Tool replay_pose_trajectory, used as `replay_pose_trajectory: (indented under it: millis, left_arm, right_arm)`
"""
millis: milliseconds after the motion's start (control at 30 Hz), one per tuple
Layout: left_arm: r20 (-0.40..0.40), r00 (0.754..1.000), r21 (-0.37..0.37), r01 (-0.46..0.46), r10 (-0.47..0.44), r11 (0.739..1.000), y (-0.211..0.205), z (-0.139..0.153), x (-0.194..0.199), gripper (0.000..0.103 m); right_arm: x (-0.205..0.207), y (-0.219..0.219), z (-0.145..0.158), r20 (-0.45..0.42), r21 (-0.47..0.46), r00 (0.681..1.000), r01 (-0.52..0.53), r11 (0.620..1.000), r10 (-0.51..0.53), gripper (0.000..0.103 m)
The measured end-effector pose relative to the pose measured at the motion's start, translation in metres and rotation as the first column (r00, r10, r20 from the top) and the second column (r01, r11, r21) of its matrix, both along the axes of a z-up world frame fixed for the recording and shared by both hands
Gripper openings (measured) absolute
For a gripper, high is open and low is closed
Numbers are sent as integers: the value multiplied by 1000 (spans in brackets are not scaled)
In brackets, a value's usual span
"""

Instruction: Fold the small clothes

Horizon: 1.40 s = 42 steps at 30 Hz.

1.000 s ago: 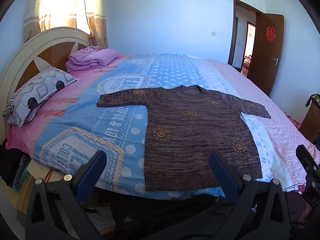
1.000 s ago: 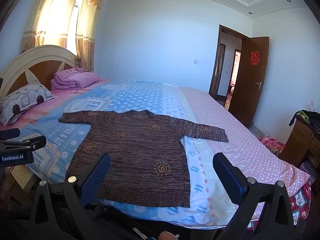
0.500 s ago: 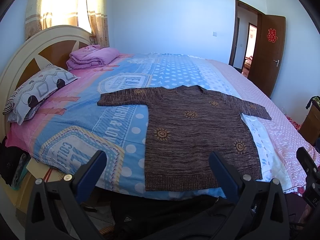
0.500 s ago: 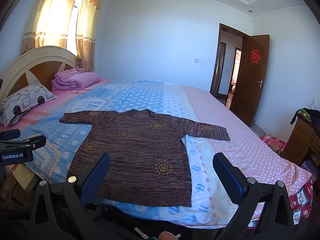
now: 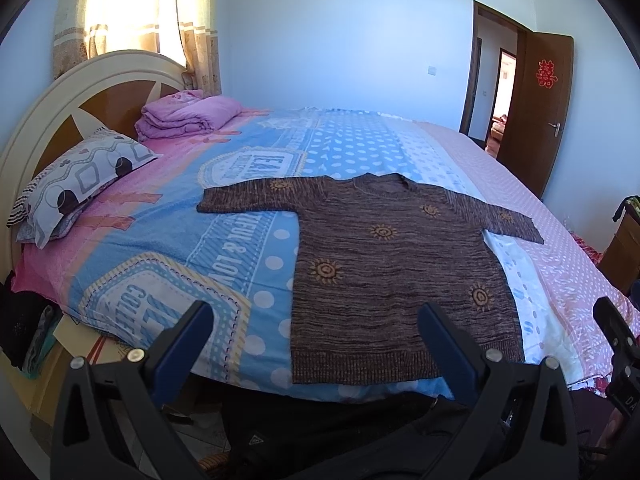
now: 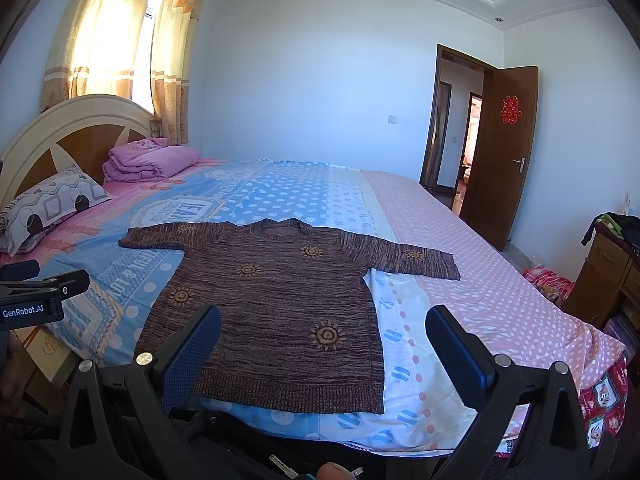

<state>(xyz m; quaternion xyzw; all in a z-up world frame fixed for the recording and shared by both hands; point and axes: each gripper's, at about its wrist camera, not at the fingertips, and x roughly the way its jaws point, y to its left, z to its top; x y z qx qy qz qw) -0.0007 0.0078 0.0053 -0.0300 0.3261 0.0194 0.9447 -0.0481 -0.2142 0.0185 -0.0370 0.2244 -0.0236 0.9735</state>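
Observation:
A brown knitted sweater (image 5: 384, 264) with orange sun motifs lies flat on the bed (image 5: 168, 240), sleeves spread out, hem toward me. It shows the same way in the right wrist view, sweater (image 6: 280, 304) centred. My left gripper (image 5: 316, 344) hangs open just before the bed's near edge, off the hem's left part, holding nothing. My right gripper (image 6: 324, 348) is open too, over the hem's right half, not touching the cloth. The left gripper's body (image 6: 36, 300) appears at the left edge of the right wrist view.
A patterned pillow (image 5: 80, 184) and a folded pink blanket (image 5: 188, 114) lie by the headboard (image 5: 72, 108). An open brown door (image 6: 500, 160) is at the far right. A wooden dresser (image 6: 604, 280) with clothes stands right of the bed. Dark items sit on the floor at left.
Both views have shifted slightly; the sweater sits a little lower and nearer in frame. Both grippers stay open and the sweater has not moved.

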Motion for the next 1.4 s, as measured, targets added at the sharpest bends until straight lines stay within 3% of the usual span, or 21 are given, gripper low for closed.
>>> replay_pose_trajectory:
  millis: [1400]
  left_arm:
    - [-35, 999, -2, 6, -7, 1000, -1, -8, 4, 103]
  right_arm:
    - [7, -3, -8, -36, 28, 999, -19, 999, 20, 102]
